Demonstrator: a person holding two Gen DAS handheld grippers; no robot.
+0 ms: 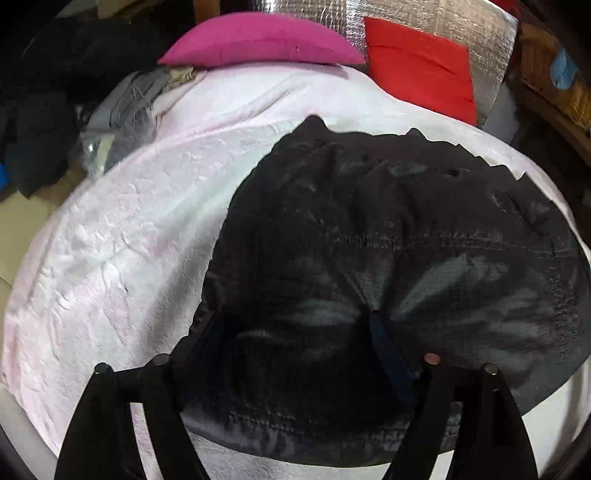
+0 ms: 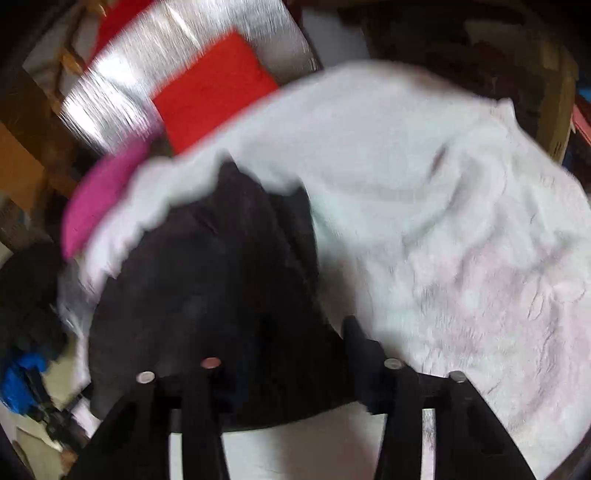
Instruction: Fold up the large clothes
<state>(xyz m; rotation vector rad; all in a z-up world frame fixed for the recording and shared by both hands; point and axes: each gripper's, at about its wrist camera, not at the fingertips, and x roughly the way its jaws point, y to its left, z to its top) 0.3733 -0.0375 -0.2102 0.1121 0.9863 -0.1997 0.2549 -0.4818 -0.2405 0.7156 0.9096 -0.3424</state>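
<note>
1. In the left wrist view the left gripper (image 1: 295, 369) fills the 6 o'clock edge; its two black fingers (image 1: 162, 417) stand far apart, spread, with nothing pinched between them.
2. Just past them lies the black garment (image 1: 388, 258), a dark, stitched, crumpled heap that fills the centre and runs out toward 3 o'clock. Its near hem reaches between the fingers, but the pads do not press it.
3. The garment rests on a white blanket (image 1: 129, 240), which spreads from 8 o'clock round to 12 o'clock.
4. At 12 o'clock sits a pink cushion (image 1: 258, 40); at 1 o'clock a red cushion (image 1: 417, 66) leans on a silver foil sheet (image 1: 476, 33).
5. At 10 o'clock lies a pile of grey and dark clothes (image 1: 122, 110).
6. In the blurred right wrist view the right gripper (image 2: 301, 365) sits at 6 o'clock, its fingers (image 2: 201, 406) apart; its left finger lies over the garment (image 2: 207, 277), its right over the blanket (image 2: 461, 221). Whether it pinches cloth cannot be told.
7. There the garment lies from the centre toward 8 o'clock, the blanket toward 3 o'clock.
</note>
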